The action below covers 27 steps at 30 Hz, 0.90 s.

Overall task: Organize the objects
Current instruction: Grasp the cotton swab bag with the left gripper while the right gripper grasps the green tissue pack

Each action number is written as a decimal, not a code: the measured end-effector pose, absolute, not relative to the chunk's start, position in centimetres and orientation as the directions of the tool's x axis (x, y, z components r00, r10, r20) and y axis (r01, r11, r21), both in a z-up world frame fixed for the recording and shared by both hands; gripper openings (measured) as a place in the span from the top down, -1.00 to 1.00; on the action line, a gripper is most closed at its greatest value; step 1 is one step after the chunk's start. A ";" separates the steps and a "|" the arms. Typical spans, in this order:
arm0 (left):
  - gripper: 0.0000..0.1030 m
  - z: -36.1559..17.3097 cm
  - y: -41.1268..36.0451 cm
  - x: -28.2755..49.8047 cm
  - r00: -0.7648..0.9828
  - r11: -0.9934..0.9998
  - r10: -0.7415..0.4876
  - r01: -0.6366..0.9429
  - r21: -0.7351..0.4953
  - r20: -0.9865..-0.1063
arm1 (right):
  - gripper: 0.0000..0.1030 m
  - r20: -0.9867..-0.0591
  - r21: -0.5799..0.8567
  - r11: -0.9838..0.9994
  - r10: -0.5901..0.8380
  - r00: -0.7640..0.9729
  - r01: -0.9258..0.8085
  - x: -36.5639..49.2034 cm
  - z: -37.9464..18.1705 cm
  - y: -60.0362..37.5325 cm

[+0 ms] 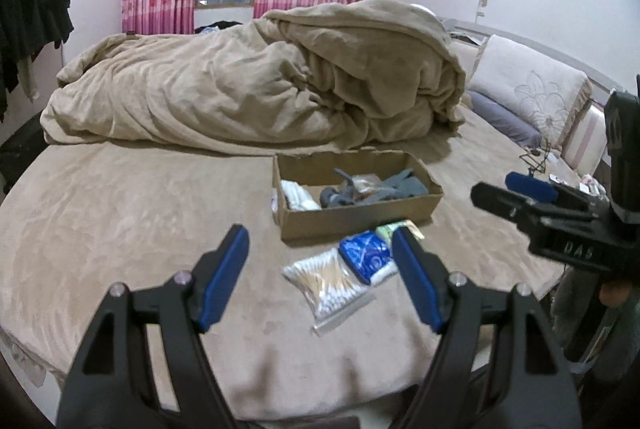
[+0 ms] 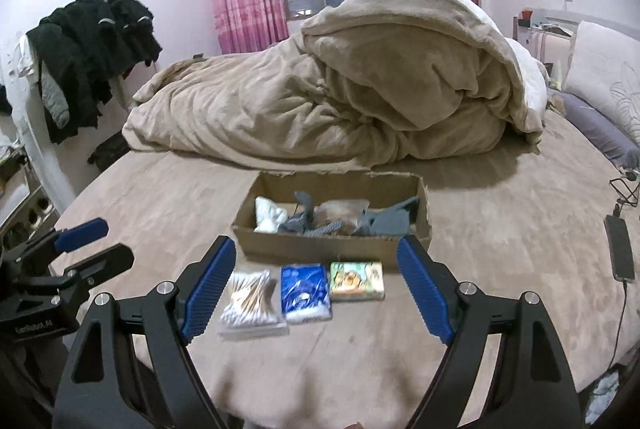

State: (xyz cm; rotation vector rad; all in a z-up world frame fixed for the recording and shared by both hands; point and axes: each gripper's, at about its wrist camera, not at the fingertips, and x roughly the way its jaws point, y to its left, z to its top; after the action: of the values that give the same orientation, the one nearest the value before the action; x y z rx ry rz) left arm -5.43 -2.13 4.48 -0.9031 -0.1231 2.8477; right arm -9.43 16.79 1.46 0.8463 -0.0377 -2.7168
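Both level, left gripper [image 1: 320,269] agape, right gripper [image 2: 316,281] agape.

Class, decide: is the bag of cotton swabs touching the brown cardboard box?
Apart. The right wrist view shows bare beige bedsheet between the clear bag of cotton swabs and the front wall of the brown cardboard box.

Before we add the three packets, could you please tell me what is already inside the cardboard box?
Inside the cardboard box: white cloth at the left, grey fabric and a clear bag of something brownish. Anything beneath them, and the box floor, is covered.
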 end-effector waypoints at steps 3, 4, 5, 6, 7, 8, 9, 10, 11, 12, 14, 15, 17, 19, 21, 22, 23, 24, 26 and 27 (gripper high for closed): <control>-0.46 4.2 -1.7 -4.6 -0.809 -0.987 0.157 -0.113 -0.112 -0.566 | -0.66 -0.553 0.105 -0.955 -0.289 -0.781 0.279 -8.5 1.2 16.7; -0.46 4.0 -1.5 -4.4 -0.807 -0.987 0.156 -0.112 -0.113 -0.569 | -0.66 -0.555 0.108 -0.954 -0.292 -0.779 0.281 -8.3 1.0 16.7; -0.46 3.6 -1.4 -4.4 -0.804 -0.987 0.159 -0.113 -0.115 -0.573 | -0.66 -0.556 0.112 -0.953 -0.296 -0.777 0.283 -8.1 0.8 16.7; -0.46 3.3 -1.4 -4.5 -0.801 -0.987 0.156 -0.110 -0.114 -0.578 | -0.66 -0.563 0.115 -0.952 -0.298 -0.770 0.285 -7.8 0.4 16.6; -0.46 2.9 -1.3 -4.5 -0.798 -0.989 0.148 -0.104 -0.108 -0.584 | -0.66 -0.570 0.118 -0.951 -0.301 -0.765 0.286 -7.7 0.0 16.5; -0.46 2.4 -1.1 -4.6 -0.794 -0.990 0.139 -0.098 -0.101 -0.591 | -0.66 -0.576 0.122 -0.950 -0.303 -0.759 0.286 -7.6 -0.5 16.5; -0.46 2.0 -1.1 -4.8 -0.791 -0.991 0.135 -0.095 -0.098 -0.597 | -0.66 -0.583 0.124 -0.950 -0.302 -0.754 0.285 -7.6 -1.0 16.5; -0.46 1.5 -0.9 -4.9 -0.785 -0.991 0.131 -0.091 -0.096 -0.605 | -0.66 -0.590 0.126 -0.951 -0.301 -0.749 0.283 -7.6 -1.5 16.6; -0.46 1.0 -0.8 -5.1 -0.780 -0.991 0.130 -0.091 -0.095 -0.612 | -0.66 -0.599 0.129 -0.952 -0.298 -0.743 0.278 -7.8 -2.1 16.6; -0.46 0.5 -0.7 -5.3 -0.775 -0.991 0.130 -0.090 -0.096 -0.619 | -0.66 -0.605 0.131 -0.952 -0.297 -0.738 0.275 -7.9 -2.5 16.7; -0.46 -0.4 -0.4 -5.8 -0.763 -0.991 0.130 -0.089 -0.097 -0.634 | -0.66 -0.614 0.135 -0.954 -0.293 -0.733 0.268 -8.3 -3.3 16.9; -0.46 -0.8 -0.3 -6.0 -0.758 -0.992 0.128 -0.087 -0.096 -0.640 | -0.66 -0.618 0.135 -0.955 -0.291 -0.730 0.265 -8.5 -3.7 16.9; -0.46 -1.6 -0.1 -6.5 -0.748 -0.992 0.124 -0.082 -0.095 -0.652 | -0.66 -0.626 0.132 -0.957 -0.281 -0.727 0.257 -9.1 -4.3 17.2; -0.57 -2.4 0.0 -7.0 -0.739 -0.993 0.117 -0.072 -0.095 -0.663 | -0.66 -0.633 0.128 -0.959 -0.275 -0.724 0.253 -9.7 -4.9 17.4; -0.77 -3.2 0.0 -7.5 -0.735 -0.992 0.120 -0.070 -0.103 -0.667 | -0.66 -0.639 0.128 -0.960 -0.272 -0.720 0.249 -10.4 -5.4 17.7; -0.80 -3.6 0.2 -7.8 -0.731 -0.992 0.123 -0.070 -0.106 -0.671 | -0.66 -0.638 0.133 -0.959 -0.277 -0.719 0.251 -10.7 -5.6 17.8; -0.84 -3.9 0.2 -8.1 -0.728 -0.991 0.129 -0.075 -0.109 -0.674 | -0.66 -0.636 0.137 -0.958 -0.281 -0.719 0.253 -11.0 -6.0 17.9; -0.87 -4.2 0.3 -8.5 -0.724 -0.991 0.131 -0.077 -0.110 -0.677 | -0.66 -0.638 0.139 -0.958 -0.280 -0.717 0.251 -11.5 -6.3 18.1; -0.87 -5.2 0.6 -9.6 -0.707 -0.991 0.134 -0.076 -0.113 -0.694 | -0.66 -0.649 0.142 -0.959 -0.278 -0.708 0.247 -12.3 -7.0 18.2; -0.87 -5.6 0.6 -10.0 -0.701 -0.991 0.133 -0.076 -0.113 -0.701 | -0.66 -0.656 0.138 -0.960 -0.274 -0.703 0.245 -12.9 -7.4 18.3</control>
State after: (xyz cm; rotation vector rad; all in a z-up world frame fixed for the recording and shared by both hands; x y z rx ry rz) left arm -10.00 0.64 -5.60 -1.1609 -0.1141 2.7944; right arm -12.93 18.27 -7.40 1.0354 -0.0577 -2.6648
